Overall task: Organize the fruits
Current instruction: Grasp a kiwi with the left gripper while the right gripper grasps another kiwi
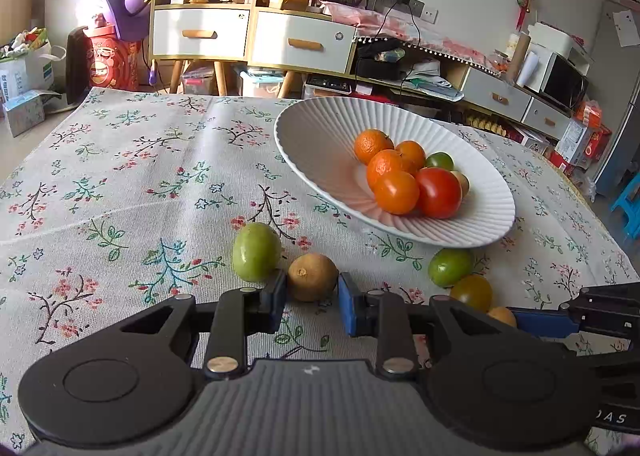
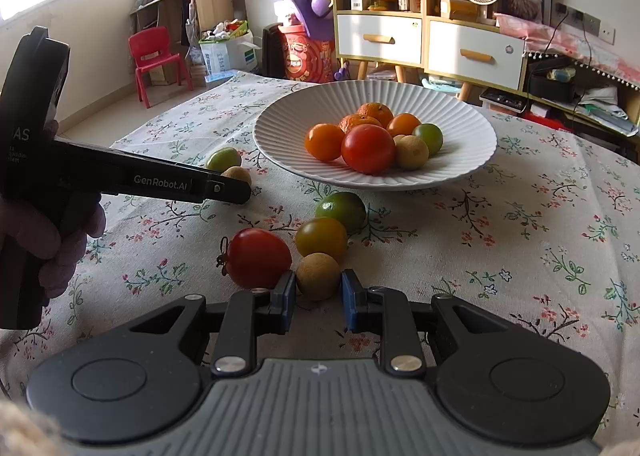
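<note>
Two tools work side by side; the left tool [image 1: 312, 290] has its blue pads drawn in against a brown kiwi-like fruit [image 1: 312, 277], and the right tool [image 2: 318, 290] is likewise closed on a tan round fruit [image 2: 318, 276]; both fruits sit on the flowered surface [image 2: 520, 240]. "GenRobot.AI" reads along the left tool's arm in the right view; the letters "AS" on its body are cut off, and the small print beneath is illegible. A hand [image 2: 48, 232] grips that handle, only partly in view. Beside the tan fruit lie a red tomato [image 2: 258, 258], an olive tomato [image 2: 321, 238] and a green one [image 2: 341, 210]; beyond stands the ribbed white bowl [image 2: 460, 112] of oranges and tomatoes.
</note>
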Demonstrator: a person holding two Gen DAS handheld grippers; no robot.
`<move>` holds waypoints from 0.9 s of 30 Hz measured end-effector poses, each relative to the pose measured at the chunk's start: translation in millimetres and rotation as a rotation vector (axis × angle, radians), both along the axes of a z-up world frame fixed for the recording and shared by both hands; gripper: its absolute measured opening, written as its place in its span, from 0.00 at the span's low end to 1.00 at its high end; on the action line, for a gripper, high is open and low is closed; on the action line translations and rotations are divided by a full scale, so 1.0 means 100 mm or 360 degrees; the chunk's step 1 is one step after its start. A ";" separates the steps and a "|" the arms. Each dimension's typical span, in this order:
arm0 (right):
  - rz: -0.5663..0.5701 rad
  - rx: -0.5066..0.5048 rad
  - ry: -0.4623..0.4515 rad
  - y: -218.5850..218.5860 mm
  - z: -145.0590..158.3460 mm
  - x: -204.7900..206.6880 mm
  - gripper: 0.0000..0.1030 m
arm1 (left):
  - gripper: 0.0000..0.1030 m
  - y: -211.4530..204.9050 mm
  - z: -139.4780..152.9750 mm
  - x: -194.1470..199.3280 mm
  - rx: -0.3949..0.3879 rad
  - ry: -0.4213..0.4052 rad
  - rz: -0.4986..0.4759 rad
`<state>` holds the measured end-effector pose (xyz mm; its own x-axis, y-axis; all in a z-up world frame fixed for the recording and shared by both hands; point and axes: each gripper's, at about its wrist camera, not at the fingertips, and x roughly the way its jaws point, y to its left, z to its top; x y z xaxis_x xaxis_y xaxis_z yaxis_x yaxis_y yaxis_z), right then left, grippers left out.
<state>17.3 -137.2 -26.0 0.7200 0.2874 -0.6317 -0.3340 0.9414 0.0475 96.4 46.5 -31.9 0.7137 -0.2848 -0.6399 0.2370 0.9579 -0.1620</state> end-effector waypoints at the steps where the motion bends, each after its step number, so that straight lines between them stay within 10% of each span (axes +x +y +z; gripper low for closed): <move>1: 0.0001 -0.0002 0.0000 0.00 0.00 0.00 0.21 | 0.17 0.00 0.00 0.00 0.0001 0.0002 0.0000; 27: -0.0142 -0.0001 0.0094 -0.13 0.12 0.04 0.21 | 0.17 -0.08 0.11 -0.28 -0.0027 0.0125 -0.0114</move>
<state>21.4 -149.7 -13.7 0.7042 0.2233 -0.6740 -0.2454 0.9673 0.0642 68.6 38.4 -20.6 0.6390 -0.3448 -0.6876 0.2910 0.9358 -0.1989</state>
